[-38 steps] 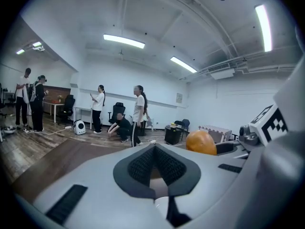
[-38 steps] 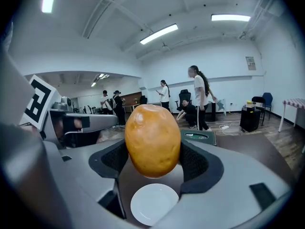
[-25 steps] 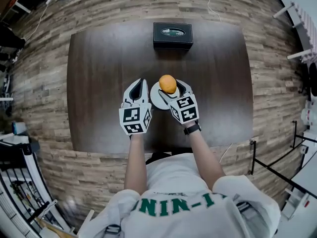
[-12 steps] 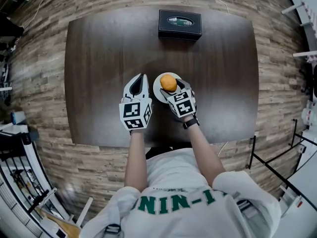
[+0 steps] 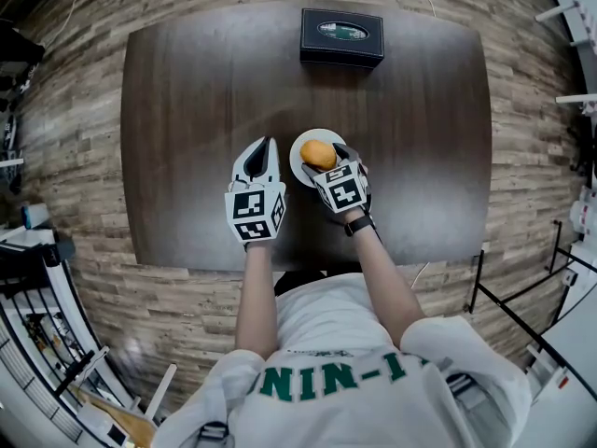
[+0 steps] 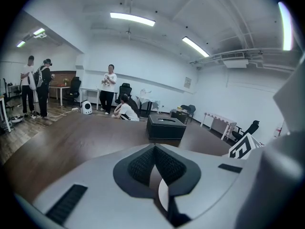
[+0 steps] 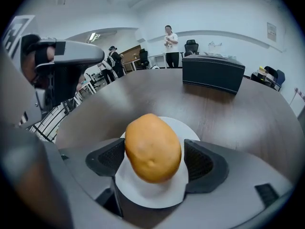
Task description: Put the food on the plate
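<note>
An orange, egg-shaped piece of food (image 5: 318, 154) (image 7: 152, 148) sits over the small white plate (image 5: 298, 163) (image 7: 143, 197) in the middle of the dark table (image 5: 187, 110). My right gripper (image 5: 324, 162) (image 7: 154, 160) straddles the food and its jaws are opening. A thin gap shows at the right pad, and the left pad stands right at the food's skin. My left gripper (image 5: 266, 146) (image 6: 155, 147) rests just left of the plate, tips together, holding nothing.
A black box (image 5: 341, 37) (image 7: 213, 73) (image 6: 165, 127) stands at the table's far edge, well beyond the plate. Wood floor surrounds the table. Several people stand and sit far behind it in the gripper views.
The right gripper's jaws have spread slightly around the food, which now sits lower on the plate. The left gripper stays where it was.
</note>
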`<state>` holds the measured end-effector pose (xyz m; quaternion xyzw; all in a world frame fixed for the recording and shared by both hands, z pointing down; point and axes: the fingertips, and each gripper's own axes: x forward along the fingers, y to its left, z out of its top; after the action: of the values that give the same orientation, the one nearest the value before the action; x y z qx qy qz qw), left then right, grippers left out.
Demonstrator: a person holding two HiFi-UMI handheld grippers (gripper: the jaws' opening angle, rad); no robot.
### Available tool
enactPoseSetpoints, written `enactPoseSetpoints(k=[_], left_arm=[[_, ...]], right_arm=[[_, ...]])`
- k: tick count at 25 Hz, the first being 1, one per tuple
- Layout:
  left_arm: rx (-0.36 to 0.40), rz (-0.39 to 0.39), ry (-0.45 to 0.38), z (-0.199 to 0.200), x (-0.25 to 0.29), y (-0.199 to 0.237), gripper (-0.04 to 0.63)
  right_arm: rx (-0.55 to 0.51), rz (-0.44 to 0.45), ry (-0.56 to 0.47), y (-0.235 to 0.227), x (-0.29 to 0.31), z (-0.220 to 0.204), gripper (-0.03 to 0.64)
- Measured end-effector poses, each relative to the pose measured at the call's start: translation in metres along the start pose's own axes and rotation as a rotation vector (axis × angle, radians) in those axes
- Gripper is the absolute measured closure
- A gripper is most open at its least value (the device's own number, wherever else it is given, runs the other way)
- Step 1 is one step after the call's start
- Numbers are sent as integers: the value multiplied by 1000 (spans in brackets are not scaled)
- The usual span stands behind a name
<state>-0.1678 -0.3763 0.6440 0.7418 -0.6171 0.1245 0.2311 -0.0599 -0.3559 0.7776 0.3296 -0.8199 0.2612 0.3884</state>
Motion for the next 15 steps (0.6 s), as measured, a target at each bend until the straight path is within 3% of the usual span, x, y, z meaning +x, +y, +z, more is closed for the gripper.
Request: enactPoseSetpoints(k=[5,15], left_arm=[[-3,-4,-1,3,-4,-3,583],[18,-28,-39,18,-22,-17,583]], right_arm=[[23,17,-9,1,-2,-3,136],[68,-18,-114,-9,-42,9,127]])
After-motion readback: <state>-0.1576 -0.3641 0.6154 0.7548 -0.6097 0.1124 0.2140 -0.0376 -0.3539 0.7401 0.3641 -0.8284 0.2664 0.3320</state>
